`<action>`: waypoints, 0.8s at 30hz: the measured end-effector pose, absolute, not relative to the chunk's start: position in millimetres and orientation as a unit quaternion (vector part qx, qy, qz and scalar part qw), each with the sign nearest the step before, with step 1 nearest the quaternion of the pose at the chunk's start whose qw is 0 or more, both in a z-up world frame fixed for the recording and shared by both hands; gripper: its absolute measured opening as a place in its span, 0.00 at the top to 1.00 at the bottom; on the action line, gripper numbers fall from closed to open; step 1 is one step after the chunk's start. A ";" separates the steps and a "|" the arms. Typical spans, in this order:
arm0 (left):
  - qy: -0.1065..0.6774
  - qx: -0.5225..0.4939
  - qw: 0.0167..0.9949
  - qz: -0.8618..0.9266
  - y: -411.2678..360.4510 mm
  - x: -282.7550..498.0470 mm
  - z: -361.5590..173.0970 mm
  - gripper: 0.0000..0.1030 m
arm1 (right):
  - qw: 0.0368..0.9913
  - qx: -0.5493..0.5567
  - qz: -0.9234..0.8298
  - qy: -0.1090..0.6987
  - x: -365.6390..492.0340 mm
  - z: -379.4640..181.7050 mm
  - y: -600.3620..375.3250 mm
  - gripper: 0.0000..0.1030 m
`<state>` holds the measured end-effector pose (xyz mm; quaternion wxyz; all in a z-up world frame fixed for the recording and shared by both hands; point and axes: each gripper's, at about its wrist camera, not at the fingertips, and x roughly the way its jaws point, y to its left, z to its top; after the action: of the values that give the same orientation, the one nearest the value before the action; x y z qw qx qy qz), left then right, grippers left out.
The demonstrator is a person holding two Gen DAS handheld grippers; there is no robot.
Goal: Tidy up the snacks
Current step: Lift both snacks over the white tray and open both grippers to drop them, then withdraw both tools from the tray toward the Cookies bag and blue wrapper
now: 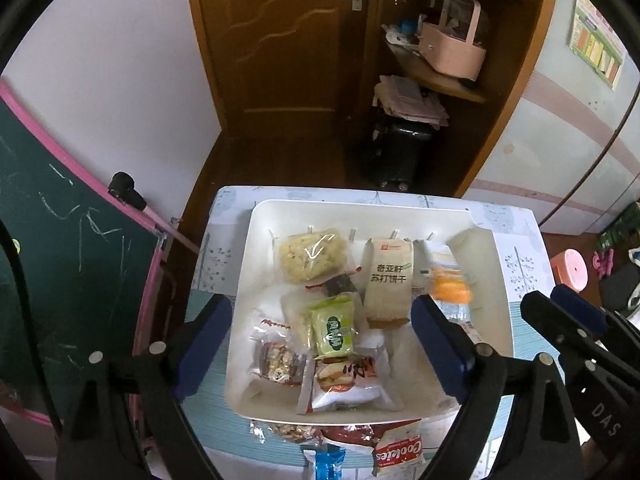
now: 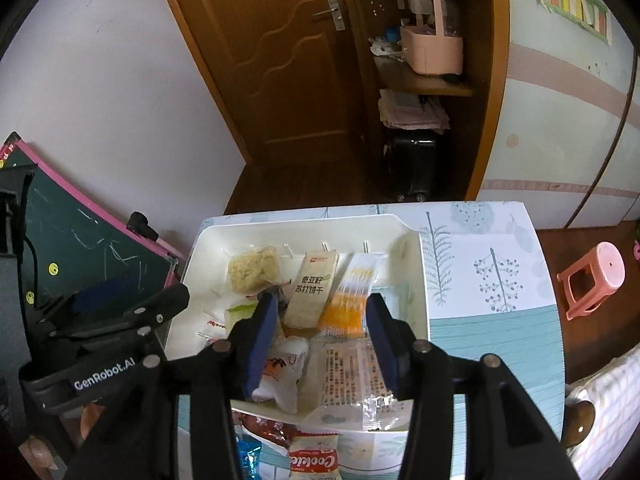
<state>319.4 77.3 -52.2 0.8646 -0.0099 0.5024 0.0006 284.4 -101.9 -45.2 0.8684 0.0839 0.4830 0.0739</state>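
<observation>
A white tray [image 1: 260, 240] on the table holds several snack packs: a yellow rice cake [image 1: 312, 254], a beige soda-cracker pack [image 1: 388, 280], an orange-and-white pack [image 1: 450, 284], a green pack [image 1: 334, 326]. My left gripper [image 1: 320, 340] is open and empty above the tray. My right gripper [image 2: 322, 336] is open over the tray [image 2: 208, 240], its fingers either side of the orange-and-white pack [image 2: 348, 304], which lies blurred between them; I cannot tell whether they touch it. The right gripper also shows in the left wrist view [image 1: 560, 312].
More packs lie on the table in front of the tray: a Cookies pack [image 1: 400, 454], a blue one [image 1: 328, 462], a red one [image 1: 344, 436]. A chalkboard [image 1: 60, 260] stands left, a pink stool [image 2: 596, 280] right, a door and shelves behind.
</observation>
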 end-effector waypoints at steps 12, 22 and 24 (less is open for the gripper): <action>0.492 -0.002 0.870 0.009 71.6 299.1 -41.4 0.12 | 0.869 0.088 0.082 0.479 271.3 -38.4 -105.1 0.54; 0.478 0.001 0.878 0.011 57.1 262.5 -23.0 0.12 | 0.871 0.088 0.098 0.473 238.4 -26.7 -114.4 0.54; 0.474 0.001 0.880 0.012 55.6 251.9 -18.7 0.12 | 0.871 0.088 0.101 0.472 230.1 -25.3 -115.2 0.54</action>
<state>251.9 55.6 -18.7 0.8804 0.0009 0.4741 0.0120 230.1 -115.2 -25.3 0.8713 0.0879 0.4722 0.1009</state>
